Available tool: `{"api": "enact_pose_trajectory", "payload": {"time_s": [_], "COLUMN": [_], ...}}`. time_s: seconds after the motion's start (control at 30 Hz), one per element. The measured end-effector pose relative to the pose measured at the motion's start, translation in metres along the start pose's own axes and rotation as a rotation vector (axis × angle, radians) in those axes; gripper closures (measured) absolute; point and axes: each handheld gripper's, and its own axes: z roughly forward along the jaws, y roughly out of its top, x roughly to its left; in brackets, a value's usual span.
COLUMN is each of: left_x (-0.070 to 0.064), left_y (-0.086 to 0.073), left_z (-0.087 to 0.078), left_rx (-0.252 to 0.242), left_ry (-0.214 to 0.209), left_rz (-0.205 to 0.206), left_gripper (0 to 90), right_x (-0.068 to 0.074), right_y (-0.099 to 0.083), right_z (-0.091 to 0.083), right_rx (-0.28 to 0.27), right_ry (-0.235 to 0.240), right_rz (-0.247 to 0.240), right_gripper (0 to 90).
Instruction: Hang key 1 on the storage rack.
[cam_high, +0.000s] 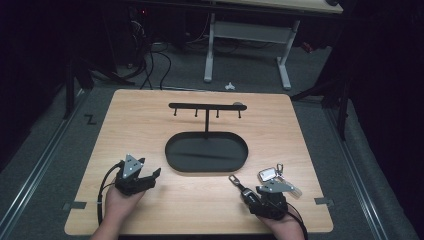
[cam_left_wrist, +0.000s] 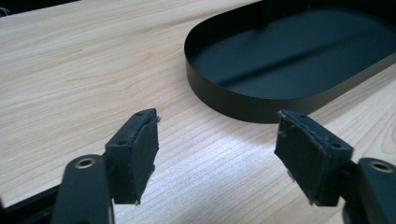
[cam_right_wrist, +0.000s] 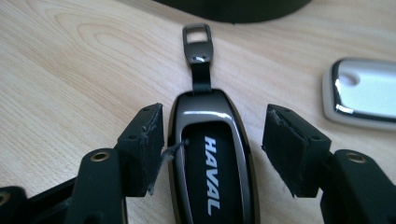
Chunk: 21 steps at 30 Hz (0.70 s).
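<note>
Fingers of both grippers stand apart, as we note from the high view: the left gripper (cam_high: 150, 176) rests on the table (cam_high: 140, 125) left of the black oval tray (cam_high: 207, 152), the right gripper (cam_high: 250, 192) near the front right corner. Left gripper view: we record spread pads (cam_left_wrist: 137, 149) over bare wood. Right gripper view: the dark key fob (cam_right_wrist: 212, 163) lies flat between the spread pads (cam_right_wrist: 144, 144), the left one touching its side; a silver fob (cam_right_wrist: 362, 93) lies beside.
</note>
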Motion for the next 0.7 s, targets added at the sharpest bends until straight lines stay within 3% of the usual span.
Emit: {"api": "enact_pose_trajectory", "payload": {"time_s": [0.1,0.2,0.23,0.4,0.5,0.6,0.7], "left_x": [-0.002,-0.003,-0.004,-0.005,-0.005,-0.004,-0.001], "left_y": [-0.001,-0.002,-0.002,-0.001,-0.001,0.001,0.004], "left_z": [0.000,0.001,0.001,0.000,-0.001,-0.001,-0.004], "left_rx": [-0.002,0.003,0.002,-0.013,-0.017,-0.012,-0.042], "left_ry": [-0.001,0.004,0.024,0.027,0.016,-0.010,-0.084], "left_rz": [0.004,0.015,0.029,0.043,0.051,0.032,-0.034], "left_gripper": [29.2,27.9,25.2,25.1,28.7,30.1,30.0], "right_x": [-0.003,-0.006,-0.006,0.003,0.002,-0.001,-0.003], "right_y": [0.006,0.011,0.015,0.029,0.042,0.056,0.067], "right_z": [-0.005,-0.005,-0.006,-0.002,-0.002,-0.003,0.001], "right_rx": [-0.009,0.007,0.030,0.111,0.162,0.204,0.270], "right_ry": [0.023,0.016,0.019,-0.005,0.000,-0.014,-0.001], "right_rz": [-0.010,-0.020,-0.041,-0.103,-0.090,-0.094,-0.088], "right_gripper": [40.4,42.1,42.3,41.0,38.5,38.7,38.9]}}
